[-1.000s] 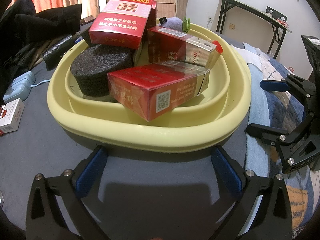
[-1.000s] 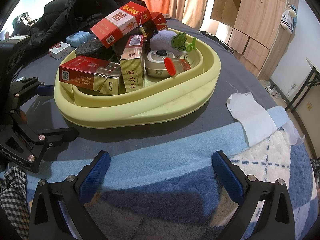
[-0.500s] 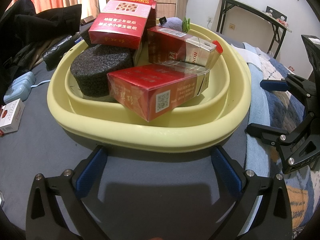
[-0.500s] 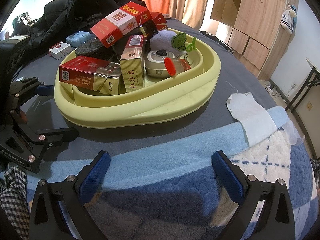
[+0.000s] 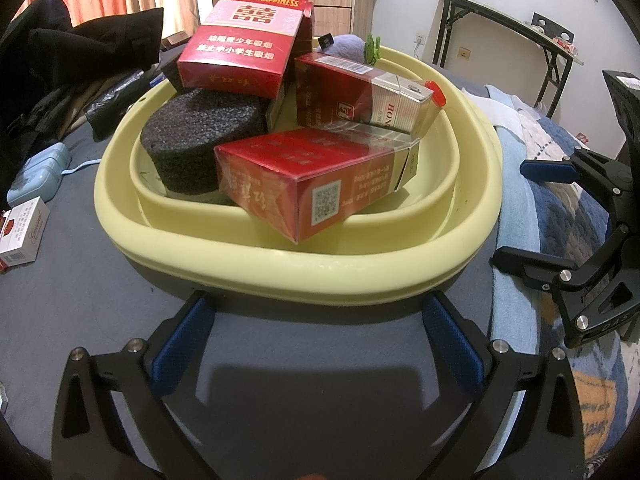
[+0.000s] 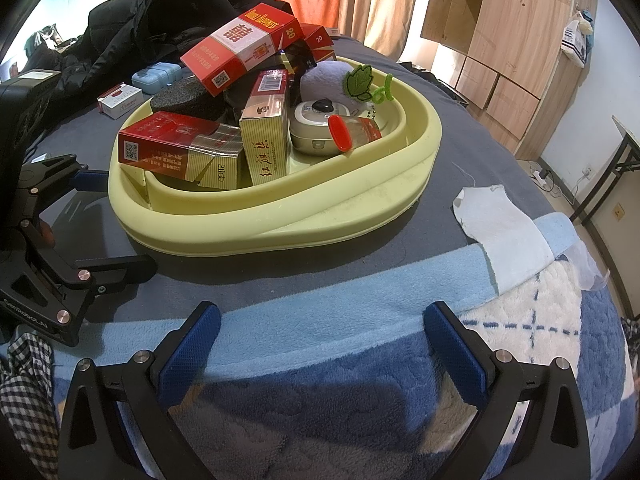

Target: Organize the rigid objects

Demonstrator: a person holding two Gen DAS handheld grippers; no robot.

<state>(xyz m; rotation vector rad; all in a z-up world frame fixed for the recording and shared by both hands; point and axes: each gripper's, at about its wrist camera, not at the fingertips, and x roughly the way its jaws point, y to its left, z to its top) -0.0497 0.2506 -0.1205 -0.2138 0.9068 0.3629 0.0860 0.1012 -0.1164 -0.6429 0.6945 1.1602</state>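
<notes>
A pale yellow basin (image 5: 280,260) (image 6: 320,216) sits on the grey bed cover, piled with red cigarette boxes (image 5: 304,180) (image 6: 240,48), a black foam disc (image 5: 200,140) (image 6: 180,96), a round beige case (image 6: 316,128) and a purple plush toy (image 6: 332,80). My left gripper (image 5: 316,320) stands open just short of the basin's near rim, holding nothing. My right gripper (image 6: 320,328) is open too, low over the blue blanket, a short way from the basin. Each gripper shows at the edge of the other's view.
A white cigarette pack (image 5: 22,232) (image 6: 120,100) and a light blue case (image 5: 36,176) (image 6: 156,76) lie on the cover beside the basin. Dark clothes (image 5: 80,60) are heaped behind. A white cloth (image 6: 500,220) lies right of the basin; a folding table (image 5: 500,28) stands beyond.
</notes>
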